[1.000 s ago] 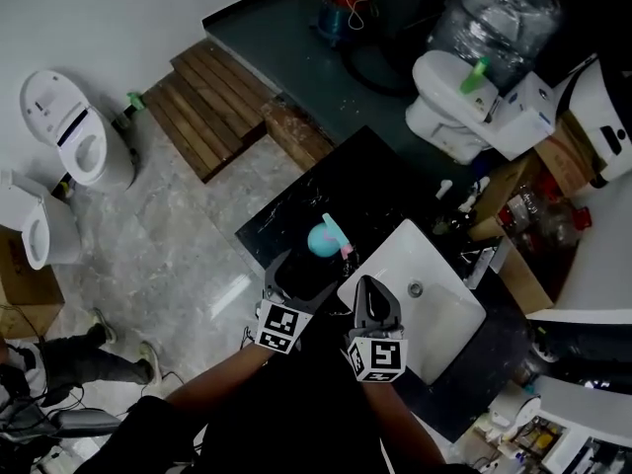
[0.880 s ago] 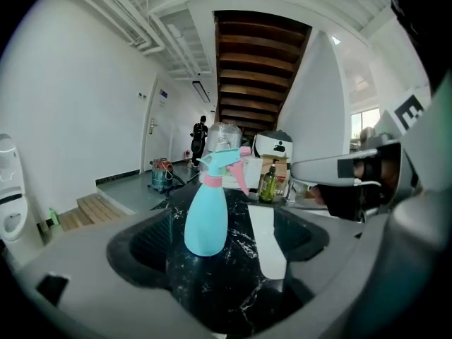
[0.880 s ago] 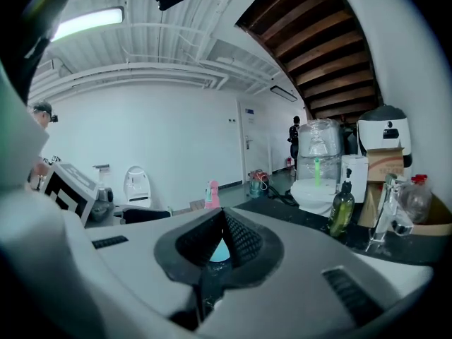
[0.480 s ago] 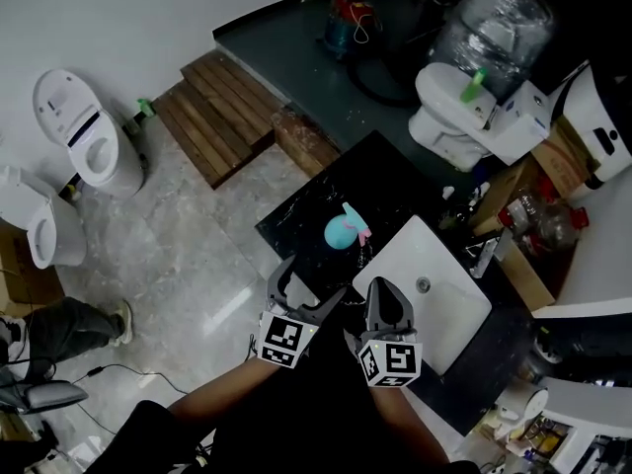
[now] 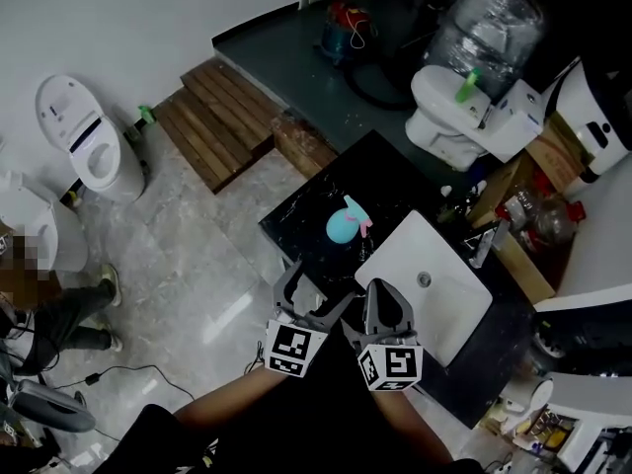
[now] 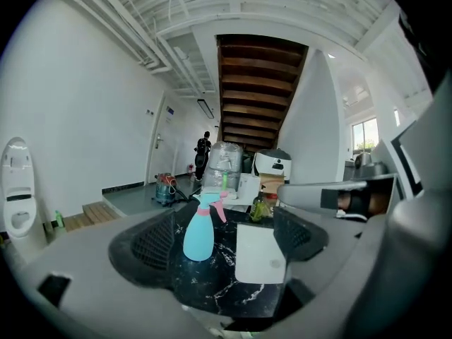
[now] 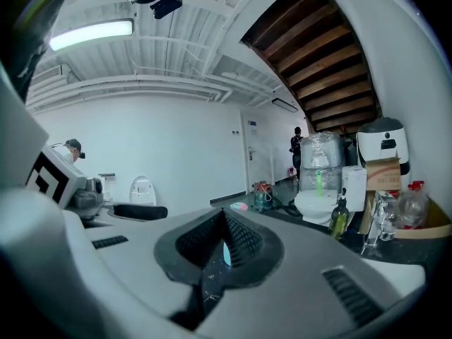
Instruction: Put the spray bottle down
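Observation:
A light blue spray bottle (image 5: 344,225) with a pink trigger stands upright on the black marble counter (image 5: 380,181), left of the white sink basin (image 5: 444,309). In the left gripper view the spray bottle (image 6: 200,230) stands beyond my jaws, apart from them. My left gripper (image 5: 311,292) is open and empty, back from the bottle near the counter's front edge. Beside it my right gripper (image 5: 376,294) is shut with nothing between its jaws; in the right gripper view (image 7: 220,249) only a sliver of the blue bottle shows through the slit.
Bottles and a faucet (image 5: 482,245) crowd the counter's far right by the basin. A toilet (image 5: 91,151) and a wooden pallet (image 5: 212,117) stand on the floor to the left. A water jug (image 5: 491,23) sits behind the counter. A person's legs (image 5: 59,309) are at left.
Both grippers have drawn back from the spray bottle toward the counter's front edge. The bottle stays standing on the counter. The person's legs at left have shifted.

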Available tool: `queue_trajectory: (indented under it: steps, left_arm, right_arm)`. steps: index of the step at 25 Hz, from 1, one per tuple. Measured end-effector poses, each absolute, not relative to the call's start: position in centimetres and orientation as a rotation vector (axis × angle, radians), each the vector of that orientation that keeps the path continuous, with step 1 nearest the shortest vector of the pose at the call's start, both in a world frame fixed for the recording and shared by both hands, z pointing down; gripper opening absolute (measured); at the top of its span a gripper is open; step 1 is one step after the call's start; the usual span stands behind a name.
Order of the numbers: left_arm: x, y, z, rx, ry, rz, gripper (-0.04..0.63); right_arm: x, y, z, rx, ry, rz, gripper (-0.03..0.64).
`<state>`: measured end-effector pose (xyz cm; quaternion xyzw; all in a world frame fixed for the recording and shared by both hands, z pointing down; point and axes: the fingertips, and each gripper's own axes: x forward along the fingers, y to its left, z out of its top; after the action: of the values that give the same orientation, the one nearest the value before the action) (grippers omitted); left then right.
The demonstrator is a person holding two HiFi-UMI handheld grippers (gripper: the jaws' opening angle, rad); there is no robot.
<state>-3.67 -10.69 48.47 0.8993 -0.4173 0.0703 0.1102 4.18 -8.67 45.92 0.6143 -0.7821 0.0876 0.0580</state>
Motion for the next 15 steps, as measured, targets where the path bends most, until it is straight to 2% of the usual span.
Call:
queue_trajectory:
  steps: [4,6,8,10,15]
  left_arm:
    - [-3.1,-9.9,47.3,2.692,-1.210,0.200,0.448]
    - [-3.0,-9.5,46.7,2.707,-1.216,0.200,0.421]
    - [-3.3,-9.1,46.1,2.716,-1.246,0.198,0.335]
    - [-3.7,-8.9,45.5,2.719,-1.290,0.185,0.196]
    - [-4.2,-8.4,44.2,2.730,-1.340,0.129,0.065]
  right_arm:
    - [4.3,-7.5,46.1,1.862,-2.368,0.252,0.009]
    - [4.1,-7.1,45.8,1.855,-2.378,0.233,0.009]
    - [3.9,-6.8,45.3,1.853,-2.389,0.219,0.009]
    - [3.8,-6.6,44.9,1.860,-2.408,0.234,0.009]
    - [3.1,-6.6,43.8,1.857,-2.458,0.249,0.009]
